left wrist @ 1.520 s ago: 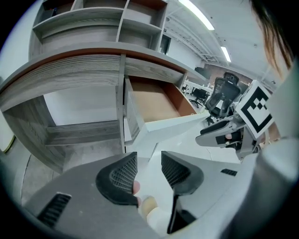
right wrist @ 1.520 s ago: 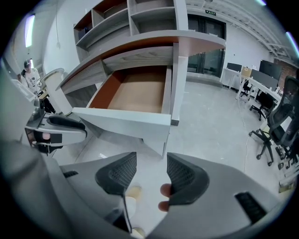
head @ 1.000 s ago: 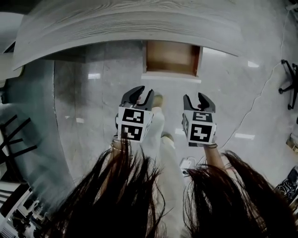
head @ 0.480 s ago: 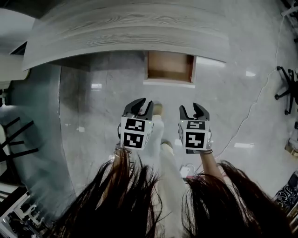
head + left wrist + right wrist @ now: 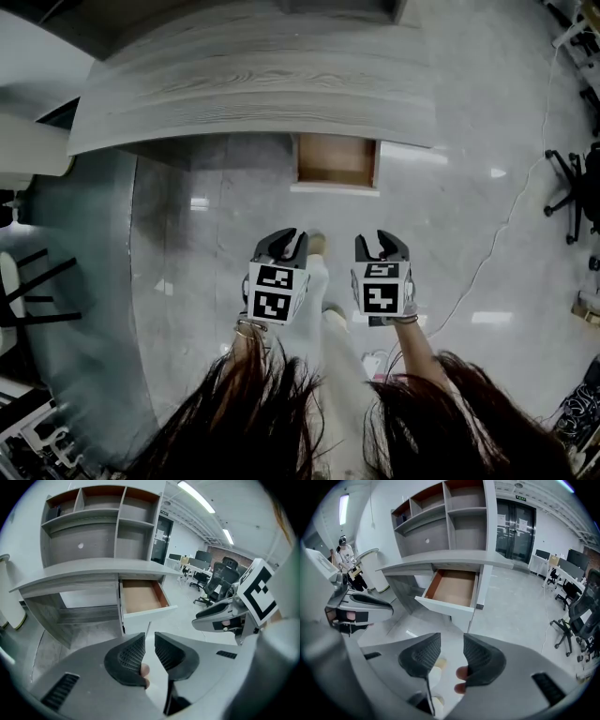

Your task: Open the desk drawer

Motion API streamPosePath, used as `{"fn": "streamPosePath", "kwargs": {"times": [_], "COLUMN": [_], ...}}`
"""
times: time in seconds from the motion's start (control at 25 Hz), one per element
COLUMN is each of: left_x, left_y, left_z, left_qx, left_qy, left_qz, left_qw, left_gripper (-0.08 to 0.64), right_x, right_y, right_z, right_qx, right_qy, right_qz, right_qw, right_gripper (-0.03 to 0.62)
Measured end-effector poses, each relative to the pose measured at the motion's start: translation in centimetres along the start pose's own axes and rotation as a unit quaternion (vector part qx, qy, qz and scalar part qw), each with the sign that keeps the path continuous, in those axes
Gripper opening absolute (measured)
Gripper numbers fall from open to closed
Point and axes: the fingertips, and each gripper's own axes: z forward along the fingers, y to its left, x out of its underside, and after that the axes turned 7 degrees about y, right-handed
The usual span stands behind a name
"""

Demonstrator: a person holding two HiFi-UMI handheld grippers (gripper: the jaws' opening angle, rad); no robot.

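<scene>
The desk drawer (image 5: 337, 162) stands pulled out from under the grey wood desk (image 5: 253, 84), its brown inside bare; it also shows in the left gripper view (image 5: 140, 597) and the right gripper view (image 5: 452, 588). Both grippers hang in the air well short of the drawer, side by side above the floor. My left gripper (image 5: 284, 242) (image 5: 149, 651) has a narrow gap between its jaws, which are closing on nothing. My right gripper (image 5: 380, 242) (image 5: 451, 654) has a wider gap, also closing, with nothing between the pads.
Shelving (image 5: 101, 522) rises behind the desk. Office chairs (image 5: 577, 178) stand at the right, a cable (image 5: 506, 225) runs over the glossy floor, and a dark chair (image 5: 28, 291) sits at the left. The person's legs and shoes (image 5: 319, 246) are below the grippers.
Both grippers have risen and drawn back from the drawer, which now looks smaller and farther. The jaws of both have narrowed.
</scene>
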Motion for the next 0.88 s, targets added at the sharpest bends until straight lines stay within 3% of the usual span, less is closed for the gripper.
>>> {"fn": "streamPosePath", "kwargs": {"times": [0.44, 0.88], "left_x": [-0.5, -0.3], "left_y": [-1.7, -3.9], "left_z": [-3.2, -6.4], "left_qx": [-0.007, -0.011], "left_qy": [-0.011, -0.020], "left_qz": [-0.007, -0.003], "left_qw": [0.9999, 0.9997], "left_gripper": [0.051, 0.038], "right_x": [0.1, 1.0], "right_y": [1.0, 2.2], "right_z": [-2.9, -6.2], "right_qx": [-0.016, -0.017], "right_qy": [-0.004, -0.018], "right_qz": [0.013, -0.014], "right_qw": [1.000, 1.000], "right_gripper": [0.126, 0.103]}}
